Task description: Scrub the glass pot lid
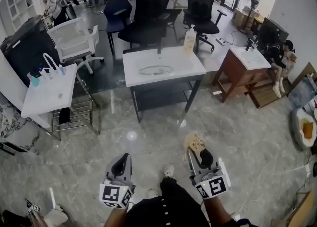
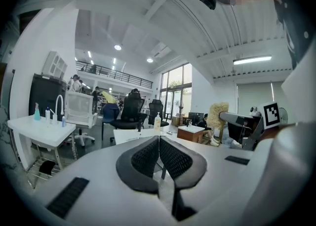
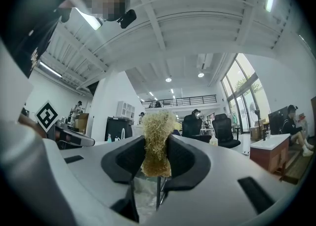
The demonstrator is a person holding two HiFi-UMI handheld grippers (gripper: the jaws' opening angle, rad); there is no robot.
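The glass pot lid (image 1: 155,70) lies in the basin of a white sink table (image 1: 193,70) several steps ahead on the floor. A pale soap bottle (image 1: 189,39) stands at the table's back right corner. Both grippers are held low and close to the body, far from the table. My left gripper (image 1: 121,162) (image 2: 159,143) is shut with nothing between its pads. My right gripper (image 1: 198,154) (image 3: 157,158) is shut on a yellowish loofah scrubber (image 1: 195,142) (image 3: 157,138), which sticks up beyond the jaws. That scrubber (image 2: 217,114) also shows in the left gripper view.
A second white sink stand (image 1: 47,94) with a tap and small bottles is at the left. A wooden vanity (image 1: 243,66) stands to the right, with a seated person (image 1: 280,57) beside it. Black office chairs (image 1: 148,15) are behind the table. Grey marble floor (image 1: 148,141) lies between me and it.
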